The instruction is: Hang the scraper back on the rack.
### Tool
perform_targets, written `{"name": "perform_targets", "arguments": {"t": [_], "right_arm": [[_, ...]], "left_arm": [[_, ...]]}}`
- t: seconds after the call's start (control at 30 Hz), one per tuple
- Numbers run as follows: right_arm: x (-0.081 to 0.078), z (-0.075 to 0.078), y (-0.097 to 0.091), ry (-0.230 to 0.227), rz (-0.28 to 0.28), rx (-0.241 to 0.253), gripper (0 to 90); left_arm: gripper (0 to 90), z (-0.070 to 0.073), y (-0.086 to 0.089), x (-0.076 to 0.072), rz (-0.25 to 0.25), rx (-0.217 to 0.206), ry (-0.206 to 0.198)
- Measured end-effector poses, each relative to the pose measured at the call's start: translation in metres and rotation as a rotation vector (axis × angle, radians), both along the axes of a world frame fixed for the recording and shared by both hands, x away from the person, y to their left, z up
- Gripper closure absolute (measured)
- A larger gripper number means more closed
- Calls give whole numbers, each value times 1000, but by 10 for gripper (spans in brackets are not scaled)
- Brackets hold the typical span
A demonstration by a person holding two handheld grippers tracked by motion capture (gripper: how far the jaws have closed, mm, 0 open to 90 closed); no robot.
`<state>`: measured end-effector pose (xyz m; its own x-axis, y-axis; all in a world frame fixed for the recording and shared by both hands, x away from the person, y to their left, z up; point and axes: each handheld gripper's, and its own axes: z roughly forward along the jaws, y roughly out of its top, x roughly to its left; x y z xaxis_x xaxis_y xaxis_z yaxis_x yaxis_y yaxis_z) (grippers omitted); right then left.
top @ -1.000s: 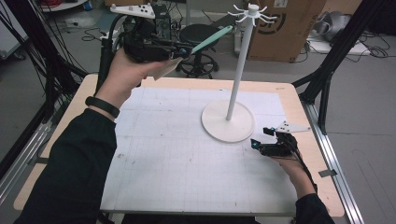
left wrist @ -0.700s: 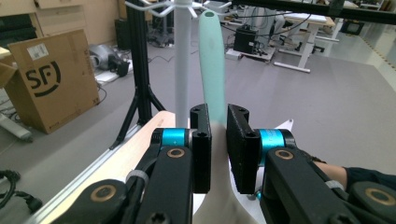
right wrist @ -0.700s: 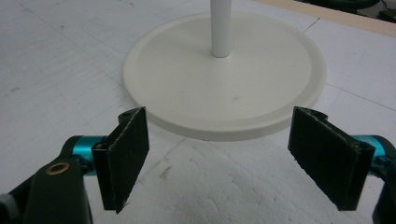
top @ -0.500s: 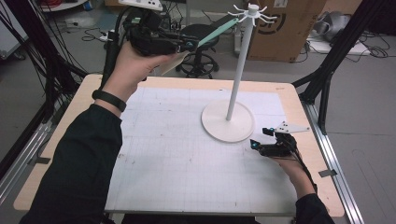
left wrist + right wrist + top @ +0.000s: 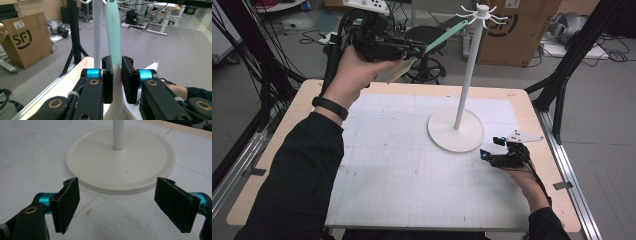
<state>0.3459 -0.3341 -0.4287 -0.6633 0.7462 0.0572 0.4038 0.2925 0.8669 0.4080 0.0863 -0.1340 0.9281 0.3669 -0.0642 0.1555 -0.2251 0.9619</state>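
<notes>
Left tongs (image 5: pixel 412 50): upper left of frame, clamped on teal-handled spatula (image 5: pixel 444 36) beside stand (image 5: pixel 468 70) top.
Right tongs (image 5: pixel 486 156): lower right, jaws apart, empty, on bench (image 5: pixel 387 165).

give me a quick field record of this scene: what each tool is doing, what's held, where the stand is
left tool: shut on the spatula, raised high near the top of the stand
spatula: mint green handle, cream blade end; handle tip points at the hooks
hooks: ring of white prongs at the top of the pole; nothing hangs on them
stand: white, round base on the table, thin upright pole
right tool: open, nothing in it, low by the base rim
table: white gridded board on a wooden top
</notes>
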Motion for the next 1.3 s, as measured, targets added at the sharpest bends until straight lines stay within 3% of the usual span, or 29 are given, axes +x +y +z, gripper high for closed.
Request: {"name": "perform_targets", "arguments": {"t": [0.4, 0.63, 0.87, 1.0, 1.3], "right_arm": [[0, 0, -1, -2, 0, 3, 196], [0, 0, -1, 1, 1, 3, 197], [0, 0, 0, -1, 2, -2, 196], [0, -1, 0, 0, 2, -1, 197], [0, -1, 0, -1, 2, -1, 196]], "left_arm": [[804, -5, -8, 1, 4, 55, -9], [804, -2, -6, 1, -1, 16, -28], [804, -1, -6, -1, -3, 12, -38], [804, -2, -8, -2, -17, 27, -35], [804, -5, -9, 2, 14, 55, -38]]}}
